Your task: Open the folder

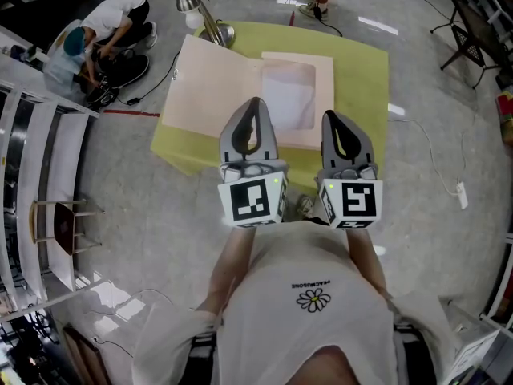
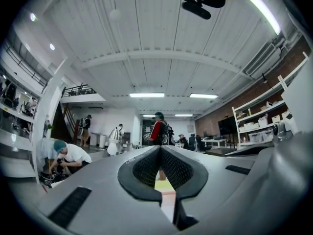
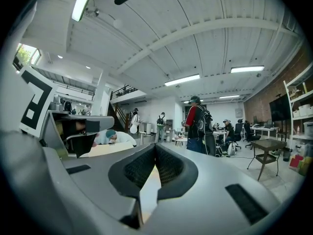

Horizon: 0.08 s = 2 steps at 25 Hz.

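Note:
The pale pink folder lies open and flat on the yellow-green table. A white sheet shows in its right half. My left gripper hovers over the folder's near edge, tips together, shut on nothing. My right gripper is beside it over the table's near edge, also shut and empty. Both point level, away from my chest. The left gripper view shows that gripper's closed jaw tips with a sliver of table and folder below. In the right gripper view the closed tips meet the same way.
A silver desk lamp stands at the table's far left corner. A person crouches on the floor at far left beside white shelving. A power strip and cable lie on the floor at right. People stand in the room beyond.

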{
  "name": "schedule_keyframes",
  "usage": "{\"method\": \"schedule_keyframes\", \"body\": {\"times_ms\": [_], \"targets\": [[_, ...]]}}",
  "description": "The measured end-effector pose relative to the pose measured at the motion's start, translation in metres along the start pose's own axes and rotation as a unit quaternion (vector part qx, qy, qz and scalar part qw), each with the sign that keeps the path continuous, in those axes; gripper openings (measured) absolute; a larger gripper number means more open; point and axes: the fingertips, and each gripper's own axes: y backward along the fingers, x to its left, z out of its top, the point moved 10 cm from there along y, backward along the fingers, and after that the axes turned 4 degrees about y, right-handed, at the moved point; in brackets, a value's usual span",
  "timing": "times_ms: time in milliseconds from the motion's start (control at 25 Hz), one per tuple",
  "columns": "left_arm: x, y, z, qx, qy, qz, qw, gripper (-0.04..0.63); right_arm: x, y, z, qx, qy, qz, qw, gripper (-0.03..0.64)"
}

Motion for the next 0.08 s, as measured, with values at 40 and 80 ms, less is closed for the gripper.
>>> {"method": "schedule_keyframes", "body": {"times_ms": [40, 80], "targets": [[0.0001, 0.0005, -0.0009, 0.002, -0.001, 0.001, 1.0000, 0.015, 0.0000, 0.0001, -0.0006, 0.002, 0.002, 0.000, 1.000, 0.014], [0.0001, 0.0010, -0.0018, 0.003, -0.003, 0.002, 1.0000, 0.015, -0.0001, 0.0002, -0.0012, 0.003, 0.005, 0.001, 1.000, 0.012]]}}
